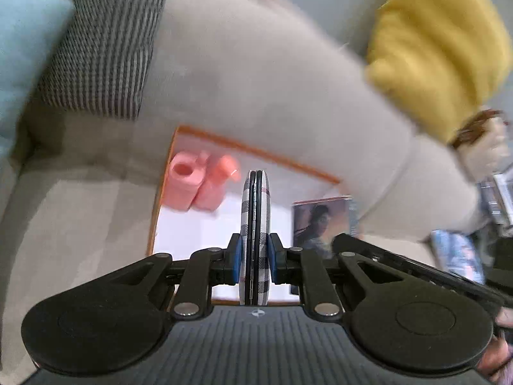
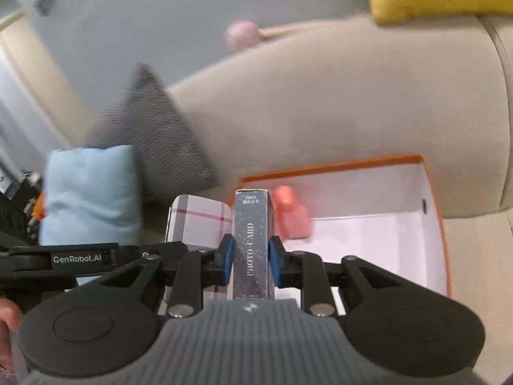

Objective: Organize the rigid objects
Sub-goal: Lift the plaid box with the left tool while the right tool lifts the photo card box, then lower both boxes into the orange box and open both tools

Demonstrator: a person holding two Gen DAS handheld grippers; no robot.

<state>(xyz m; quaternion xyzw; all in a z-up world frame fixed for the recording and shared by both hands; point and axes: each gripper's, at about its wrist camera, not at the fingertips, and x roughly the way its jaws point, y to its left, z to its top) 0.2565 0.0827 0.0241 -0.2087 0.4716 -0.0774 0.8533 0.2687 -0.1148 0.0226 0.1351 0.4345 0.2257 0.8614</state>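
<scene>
My left gripper (image 1: pixel 255 258) has its fingers clamped on a plaid case (image 1: pixel 255 224), held edge-on and upright between the blue pads. My right gripper (image 2: pixel 250 261) pinches a dark photo card box (image 2: pixel 251 243) standing upright. Both hang over an orange-rimmed white box (image 2: pixel 436 211) lying on the beige sofa (image 1: pixel 256 80). Inside it, toward the far-left corner in the left view, sit two pink plastic pieces (image 1: pixel 198 186), side by side. Farther back lean a grey striped cushion (image 1: pixel 105 48), a light blue cushion (image 2: pixel 89 192) and a yellow cushion (image 1: pixel 439 45).
</scene>
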